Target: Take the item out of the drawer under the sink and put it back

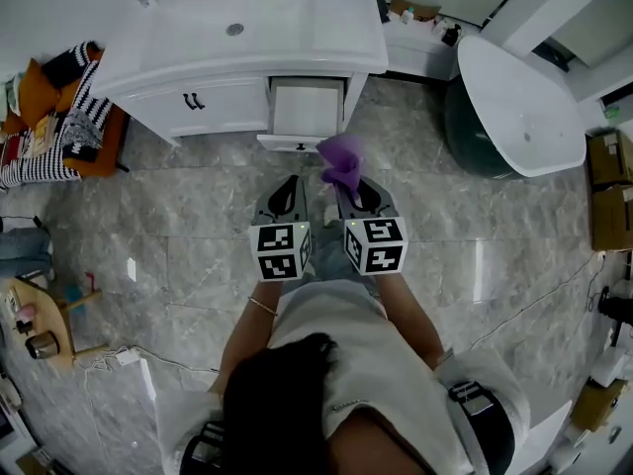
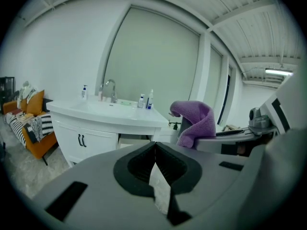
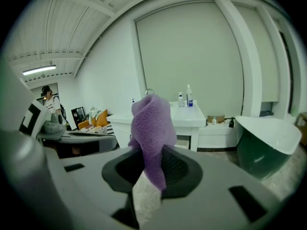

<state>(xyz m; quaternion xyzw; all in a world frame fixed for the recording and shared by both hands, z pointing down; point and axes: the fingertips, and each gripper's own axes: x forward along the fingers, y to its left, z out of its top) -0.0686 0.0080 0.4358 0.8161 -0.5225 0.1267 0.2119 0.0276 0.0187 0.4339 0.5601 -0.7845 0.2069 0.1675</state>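
The white drawer (image 1: 307,109) under the sink vanity (image 1: 198,57) stands pulled open, its inside looking bare. My right gripper (image 1: 346,186) is shut on a purple cloth (image 1: 341,160), which sticks up out of the jaws just in front of the drawer's front. In the right gripper view the cloth (image 3: 151,128) rises between the pads of the right gripper (image 3: 152,152). My left gripper (image 1: 290,182) hangs beside it to the left, jaws closed together with nothing between them; the left gripper view shows its tips (image 2: 154,146) meeting and the cloth (image 2: 194,119) off to the right.
Bottles stand on the vanity top by the tap (image 2: 110,87). A green-and-white bathtub (image 1: 514,97) stands to the right. An orange seat with striped cushions (image 1: 59,117) is at the left. Cardboard boxes (image 1: 608,186) sit at the far right. The floor is grey tile.
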